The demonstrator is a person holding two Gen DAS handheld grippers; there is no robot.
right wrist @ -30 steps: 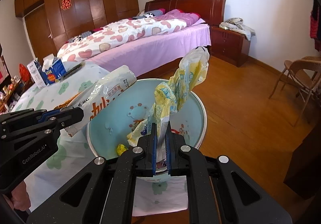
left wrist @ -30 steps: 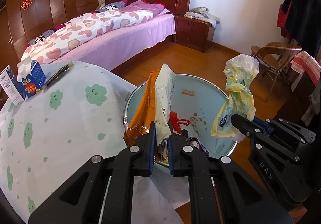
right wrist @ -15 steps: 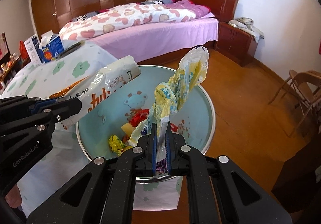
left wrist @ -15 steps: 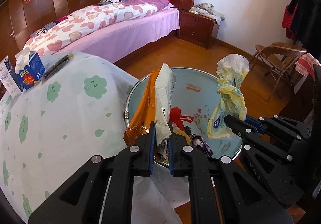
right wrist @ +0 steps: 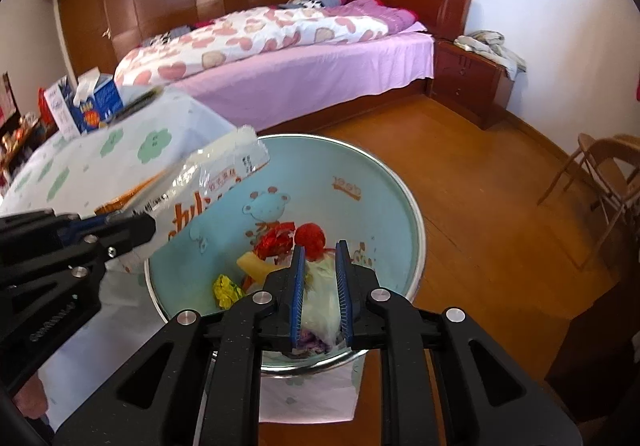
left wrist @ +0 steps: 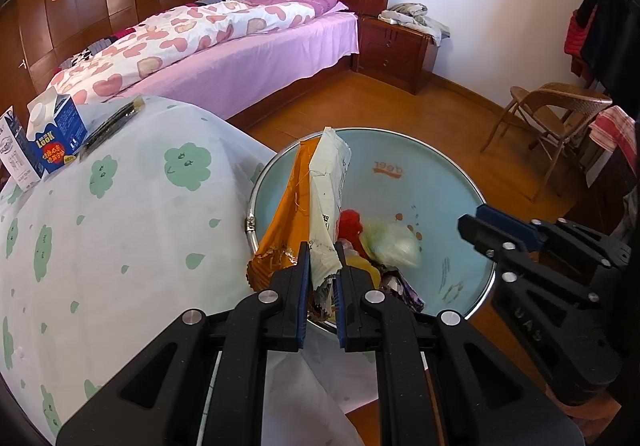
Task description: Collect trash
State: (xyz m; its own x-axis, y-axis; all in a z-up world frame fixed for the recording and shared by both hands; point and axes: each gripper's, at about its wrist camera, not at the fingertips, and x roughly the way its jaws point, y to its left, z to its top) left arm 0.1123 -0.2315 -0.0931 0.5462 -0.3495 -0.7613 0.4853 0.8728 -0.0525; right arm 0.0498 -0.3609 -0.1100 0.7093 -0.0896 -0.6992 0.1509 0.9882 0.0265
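**Trash over the basin: left claw pinching wrappers, right claw spread**

Trash sits in a pale blue basin w/ a metal rim, placed by the edge of a table covered in a white cloth w/ green clouds. Inside: a red wrapper, a red ball-like piece, a yellow crumpled bit, a purple scrap at the near wall, and a pale yellowish plastic bag, blurred in the left wrist view.

Edges/room: basin's left rim lies just beside the cloth's drop; its far and right sides face open wood floor. Bed is well apart beyond it, nightstand further back, folding chair off to the right. On the table's far corner stand a blue carton and a white carton beside it, near a dark flat packet.

Left gripper: jaws pressed onto a white snack bag, an orange wrapper standing against its left side; both rise upright over the basin's near-left rim. Can't tell whether the orange one is in the pinch too.

Right gripper: jaws spread apart, nothing gripped; the pale bag lies below, seen between the fingers, over the basin's near part. Can't tell if the pads touch it.
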